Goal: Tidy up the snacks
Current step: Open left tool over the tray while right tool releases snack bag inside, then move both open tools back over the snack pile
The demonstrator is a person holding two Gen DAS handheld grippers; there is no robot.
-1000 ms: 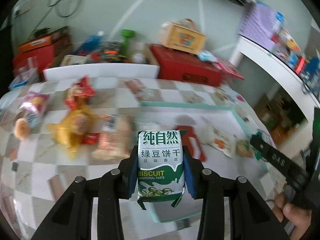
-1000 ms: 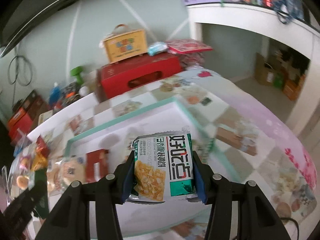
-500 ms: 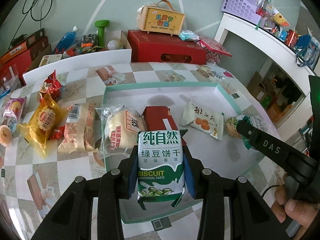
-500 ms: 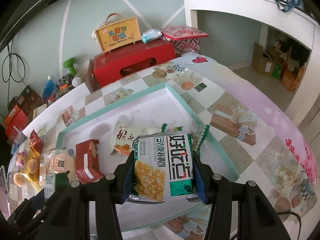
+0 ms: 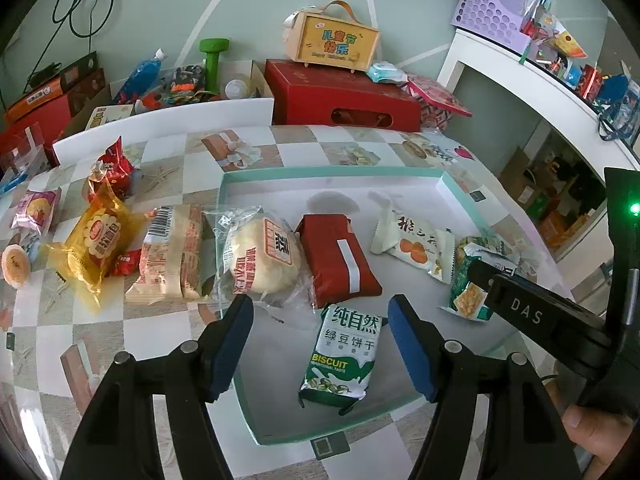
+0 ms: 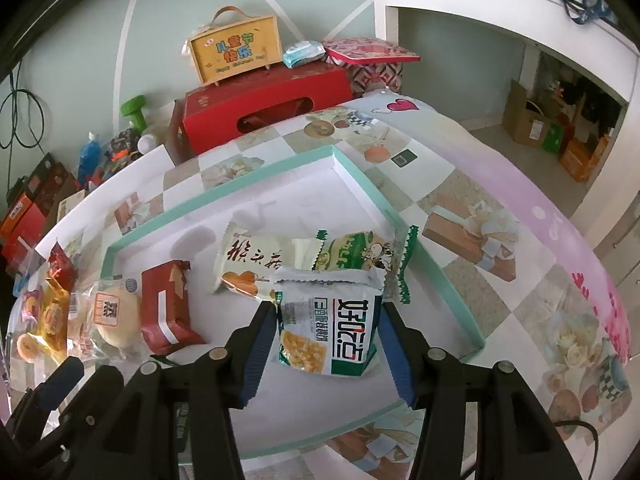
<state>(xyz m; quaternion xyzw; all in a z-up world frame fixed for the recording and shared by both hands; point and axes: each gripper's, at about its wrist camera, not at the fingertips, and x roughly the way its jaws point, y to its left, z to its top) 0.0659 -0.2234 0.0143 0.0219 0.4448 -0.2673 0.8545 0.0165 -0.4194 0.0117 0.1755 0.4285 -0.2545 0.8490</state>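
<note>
A white tray with a teal rim lies on the checkered table. My left gripper hangs over its near edge, jaws opening. The green biscuit packet lies flat on the tray floor between the fingers, touching neither. My right gripper is over the tray's right part, jaws opening slightly. A white-and-green snack packet rests tilted on the tray between its blue pads, which stand just off its sides. A red packet, a cream packet and a wrapped bun also lie in the tray.
Left of the tray lie a bread packet, a yellow packet and small red and pink ones. A red box stands behind the table, a white shelf to the right. A hand grips the right tool.
My left jaws have spread and let the green biscuit packet drop onto the tray. The white-and-green packet has sunk from the right pads onto the tray floor.
</note>
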